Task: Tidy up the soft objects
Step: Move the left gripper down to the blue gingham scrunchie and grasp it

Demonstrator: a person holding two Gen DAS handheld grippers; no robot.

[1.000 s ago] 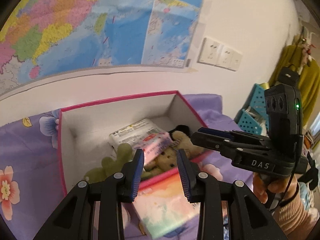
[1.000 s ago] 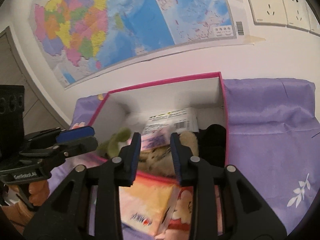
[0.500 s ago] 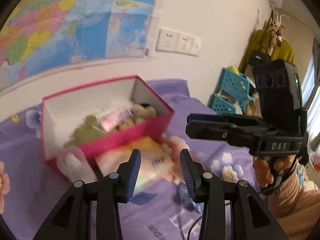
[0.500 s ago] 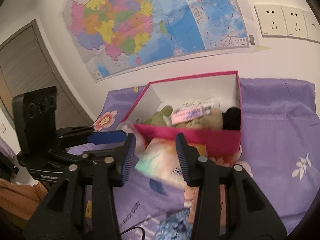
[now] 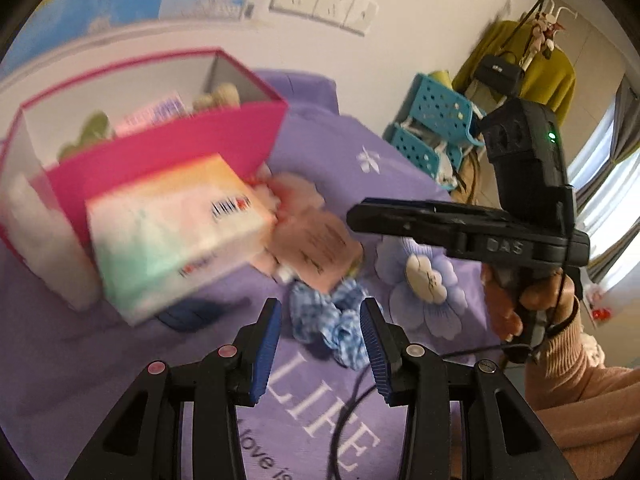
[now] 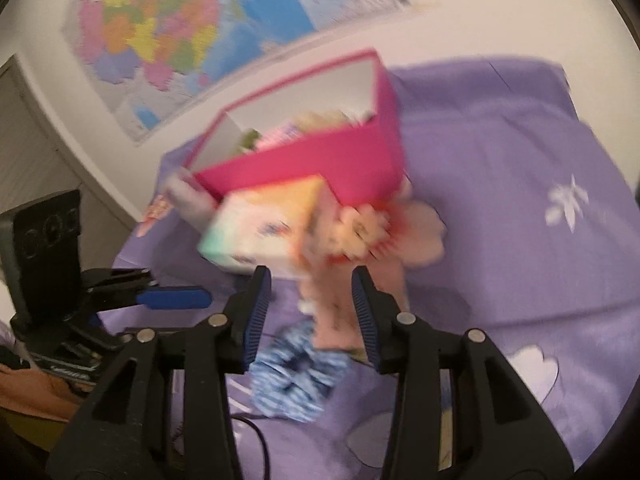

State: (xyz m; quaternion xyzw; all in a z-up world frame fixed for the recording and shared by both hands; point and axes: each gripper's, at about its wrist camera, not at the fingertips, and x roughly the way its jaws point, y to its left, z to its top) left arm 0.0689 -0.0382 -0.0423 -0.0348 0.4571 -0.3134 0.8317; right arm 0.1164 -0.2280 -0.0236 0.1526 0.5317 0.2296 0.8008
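Only leftward: blue crate; both jaws apart, empty, above scrunchie.

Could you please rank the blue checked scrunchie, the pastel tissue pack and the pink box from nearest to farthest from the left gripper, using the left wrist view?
From the left gripper:
1. Blue checked scrunchie, just ahead, between the open fingers.
2. Pastel tissue pack, farther ahead to the left, leaning against the box front.
3. Pink box, behind the pack, far left by the wall.
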